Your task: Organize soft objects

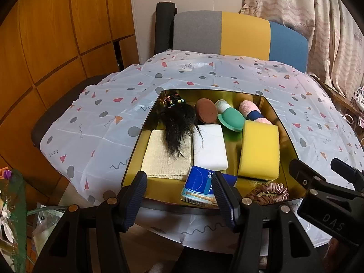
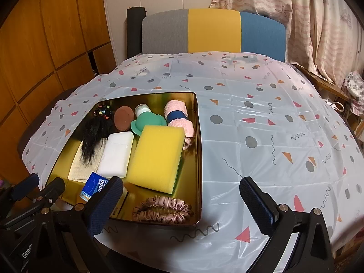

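A gold tray (image 1: 285, 125) (image 2: 199, 150) on the table holds soft things: a yellow sponge (image 1: 259, 152) (image 2: 157, 157), a white sponge (image 1: 210, 146) (image 2: 117, 154), a beige cloth (image 1: 163, 161), a black hair piece (image 1: 178, 122) (image 2: 93, 136), a brown puff (image 1: 206, 112), a green silicone bottle (image 1: 229, 119) (image 2: 147, 122), a rolled pink towel (image 1: 252, 111) (image 2: 179, 118), a blue tissue pack (image 1: 198, 188) (image 2: 94, 186) and a pink scrunchie (image 1: 268, 192) (image 2: 162, 210). My left gripper (image 1: 179, 195) is open at the tray's near edge, over the tissue pack. My right gripper (image 2: 182, 204) is open and empty above the scrunchie.
The table wears a white patterned plastic cloth (image 2: 261, 125). A grey, yellow and blue chair back (image 2: 213, 30) stands behind it. Wooden cabinets (image 1: 45, 45) are on the left, curtains (image 2: 318, 22) on the right. Bags and flowers (image 1: 13, 204) lie low at the left.
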The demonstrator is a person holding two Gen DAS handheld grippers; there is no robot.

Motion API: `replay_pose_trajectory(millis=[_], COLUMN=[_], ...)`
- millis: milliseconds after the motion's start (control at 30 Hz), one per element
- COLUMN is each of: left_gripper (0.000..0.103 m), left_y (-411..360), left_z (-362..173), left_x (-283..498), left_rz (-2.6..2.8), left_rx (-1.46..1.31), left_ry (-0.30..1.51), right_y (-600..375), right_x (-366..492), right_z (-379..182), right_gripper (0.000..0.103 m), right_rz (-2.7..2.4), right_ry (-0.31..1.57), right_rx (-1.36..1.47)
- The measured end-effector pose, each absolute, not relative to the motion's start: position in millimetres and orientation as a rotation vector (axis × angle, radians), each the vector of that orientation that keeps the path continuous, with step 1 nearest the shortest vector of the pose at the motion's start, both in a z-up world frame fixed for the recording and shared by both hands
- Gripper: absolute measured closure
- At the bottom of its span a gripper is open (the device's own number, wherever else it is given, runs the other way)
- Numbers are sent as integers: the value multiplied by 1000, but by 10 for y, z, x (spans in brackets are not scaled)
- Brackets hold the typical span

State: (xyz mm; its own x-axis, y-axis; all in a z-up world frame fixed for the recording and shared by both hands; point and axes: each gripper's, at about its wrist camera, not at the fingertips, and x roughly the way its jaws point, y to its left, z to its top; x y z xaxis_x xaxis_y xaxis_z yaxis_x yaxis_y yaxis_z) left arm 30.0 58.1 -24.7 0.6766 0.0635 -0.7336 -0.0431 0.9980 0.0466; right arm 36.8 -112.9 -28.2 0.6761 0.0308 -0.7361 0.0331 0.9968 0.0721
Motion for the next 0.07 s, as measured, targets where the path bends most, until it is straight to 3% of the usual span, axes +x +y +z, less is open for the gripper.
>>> replay_pose_trajectory(millis=[67], left_gripper=[43], left_y=[580], left_z=[-248], left_x=[302], left_rz=[55], left_rx=[27], left_ry=[826], right_y=[-1134], right_x=[367], right_z=[-281], right_gripper=[0], right_rz=[0], right_ry=[830], right_rx=[84])
